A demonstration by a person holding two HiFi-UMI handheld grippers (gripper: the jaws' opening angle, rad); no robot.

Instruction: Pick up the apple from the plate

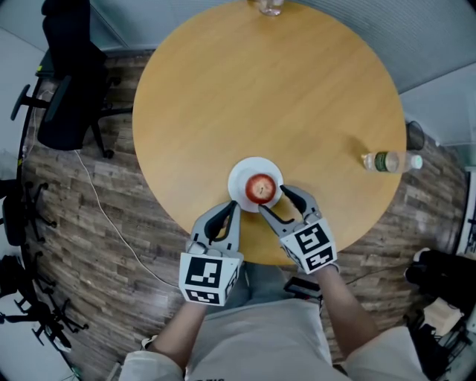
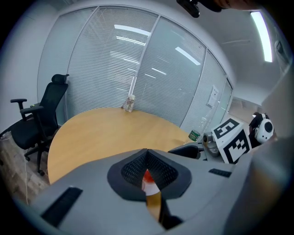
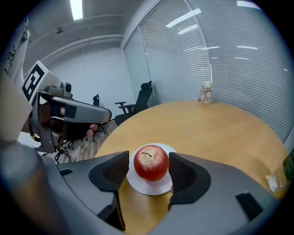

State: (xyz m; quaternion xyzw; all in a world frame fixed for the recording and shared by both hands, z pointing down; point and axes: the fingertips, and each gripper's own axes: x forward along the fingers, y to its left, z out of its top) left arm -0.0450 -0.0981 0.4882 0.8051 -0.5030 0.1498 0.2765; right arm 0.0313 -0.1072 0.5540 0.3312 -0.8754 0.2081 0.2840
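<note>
A red apple sits on a small white plate near the front edge of the round wooden table. My right gripper is open just right of the plate, one finger at the plate's front and one at its right. In the right gripper view the apple stands between the two pads with a small gap on each side, on the plate. My left gripper is shut, its tip at the plate's front-left rim. In the left gripper view only a red sliver of the apple shows through its closed jaws.
A plastic bottle lies on the table's right side. A glass stands at the far edge. A black office chair stands on the floor at the left, and a white cable runs across the floor.
</note>
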